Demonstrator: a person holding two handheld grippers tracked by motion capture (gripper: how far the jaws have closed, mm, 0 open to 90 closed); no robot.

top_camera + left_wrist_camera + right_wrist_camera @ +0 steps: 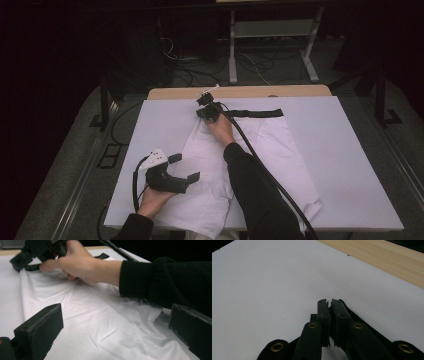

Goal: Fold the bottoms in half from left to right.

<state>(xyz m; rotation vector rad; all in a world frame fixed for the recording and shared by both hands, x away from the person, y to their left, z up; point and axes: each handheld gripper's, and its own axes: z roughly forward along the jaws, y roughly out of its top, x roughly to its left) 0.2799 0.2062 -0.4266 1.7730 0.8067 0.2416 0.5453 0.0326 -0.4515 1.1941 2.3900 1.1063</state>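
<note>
White fabric garment with a black waistband (252, 113) lies flat on the white board covering the wooden table (165, 93); its near hem is cut off by the high view's bottom edge. Right gripper (205, 107) sits at the waistband's left end, jaws pinched together on the black band, the pinched fabric mostly hidden behind them. Left gripper (186, 167) hovers over the garment's near left part, jaws apart, nothing between them. No containers present.

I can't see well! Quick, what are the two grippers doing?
Left gripper: open, holding nothing, above the white shorts.
Right gripper: shut on the shorts' black waistband.
</note>
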